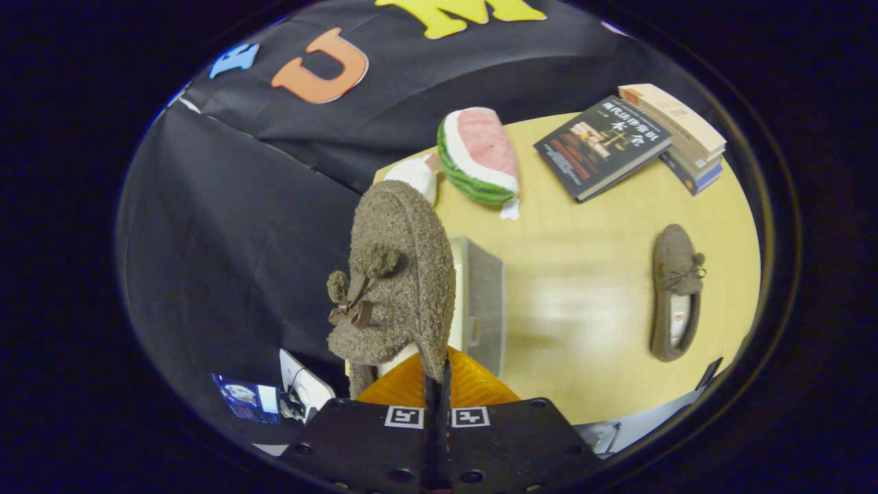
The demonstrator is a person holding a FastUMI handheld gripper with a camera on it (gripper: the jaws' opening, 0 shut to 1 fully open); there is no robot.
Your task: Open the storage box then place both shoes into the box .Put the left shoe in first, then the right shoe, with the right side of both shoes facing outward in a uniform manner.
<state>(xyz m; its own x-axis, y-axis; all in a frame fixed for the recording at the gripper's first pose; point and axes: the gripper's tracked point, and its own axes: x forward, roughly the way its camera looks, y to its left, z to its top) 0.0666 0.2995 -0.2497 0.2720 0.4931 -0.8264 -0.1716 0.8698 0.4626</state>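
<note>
Setting: staged recording booth, black cloth wall (240, 206) behind a pale wooden table (583, 288). Props were household: watermelon-slice cushion (480, 154), stacked books (679, 134) at the far right, fuzzy slippers (675, 291).

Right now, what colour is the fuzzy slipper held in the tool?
Brown, with a darker brown bow, on the fuzzy slipper; seen in the gripper view.

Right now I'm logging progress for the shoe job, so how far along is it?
Partway through the first shoe. The gripper is shut on a brown fuzzy shoe, held up in front of the grey storage box; whether the box is open cannot be told. The other shoe lies on the yellow table, untouched. Left: seat the held shoe in the box, then fetch the second and place it likewise.
</note>
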